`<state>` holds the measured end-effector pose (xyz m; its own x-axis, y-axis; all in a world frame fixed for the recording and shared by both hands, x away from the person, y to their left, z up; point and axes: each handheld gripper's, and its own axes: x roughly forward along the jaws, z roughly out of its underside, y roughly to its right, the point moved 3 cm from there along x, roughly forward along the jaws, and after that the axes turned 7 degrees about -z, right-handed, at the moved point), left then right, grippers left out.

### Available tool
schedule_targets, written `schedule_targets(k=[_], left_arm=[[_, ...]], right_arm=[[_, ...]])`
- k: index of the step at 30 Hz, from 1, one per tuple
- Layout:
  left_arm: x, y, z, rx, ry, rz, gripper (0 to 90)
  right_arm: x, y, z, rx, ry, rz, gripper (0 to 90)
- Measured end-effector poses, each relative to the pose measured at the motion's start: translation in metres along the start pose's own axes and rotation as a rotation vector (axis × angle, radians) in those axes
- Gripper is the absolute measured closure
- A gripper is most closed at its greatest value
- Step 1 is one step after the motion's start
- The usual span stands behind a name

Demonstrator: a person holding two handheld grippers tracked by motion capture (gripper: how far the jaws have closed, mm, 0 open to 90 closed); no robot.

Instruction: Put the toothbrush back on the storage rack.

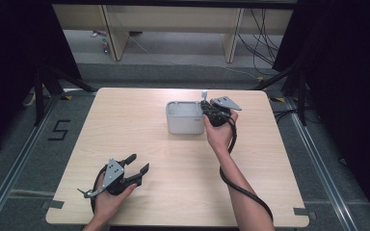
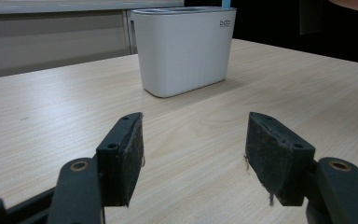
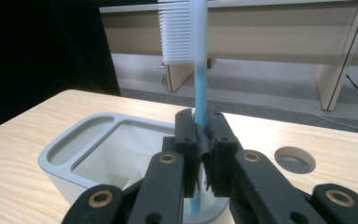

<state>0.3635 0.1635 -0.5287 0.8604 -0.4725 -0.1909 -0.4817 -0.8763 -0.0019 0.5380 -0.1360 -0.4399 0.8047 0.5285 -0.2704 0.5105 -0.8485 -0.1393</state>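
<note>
Our right hand-held gripper (image 3: pixel 204 144) grasps a toothbrush (image 3: pixel 196 60) over the holder (image 3: pixel 63 149); bristles read clearly there. Our left hand-held gripper (image 2: pixel 193 149) sits released above the worktop (image 2: pixel 205 107); the toothbrush's lower end is hidden.

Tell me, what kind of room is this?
Probably a lab or workshop set up for recording. A bare wooden table stands between black curtains, a number 5 is taped on the grey floor, and loose cables hang by plain benches behind.

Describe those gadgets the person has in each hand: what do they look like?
Each is a black handheld tool with two jaws. The left gripper and right gripper both carry a grey three-cornered plate on top. The jaws end in flat, worn black pads, hinged with brass-coloured rivets. A black cable trails from each. The forearms are bare.
</note>
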Motion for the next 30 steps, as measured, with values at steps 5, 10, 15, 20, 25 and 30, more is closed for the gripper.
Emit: schedule_targets(k=[5,10,15,20,25,30], left_arm=[[0.002,0.000,0.000,-0.004,0.015,0.009,36.5],[0.000,0.000,0.000,0.000,0.000,0.000,36.5],[0.001,0.001,0.000,-0.003,0.016,0.008,36.6],[0.002,0.000,0.000,-0.001,0.015,0.009,36.6],[0.001,0.001,0.000,0.001,0.014,0.006,36.6],[0.002,0.001,0.000,0.000,0.015,0.010,36.6]], right_arm=[[0.001,0.000,0.004,0.009,-0.001,-0.001,85.3],[0.003,-0.001,0.009,0.006,-0.010,0.002,85.3],[0.004,0.000,0.012,0.009,-0.025,0.002,85.2],[0.006,0.002,0.017,-0.018,-0.028,0.000,85.2],[0.006,0.000,0.019,0.004,-0.037,0.005,85.2],[0.007,-0.001,0.021,-0.004,-0.045,0.007,85.2]])
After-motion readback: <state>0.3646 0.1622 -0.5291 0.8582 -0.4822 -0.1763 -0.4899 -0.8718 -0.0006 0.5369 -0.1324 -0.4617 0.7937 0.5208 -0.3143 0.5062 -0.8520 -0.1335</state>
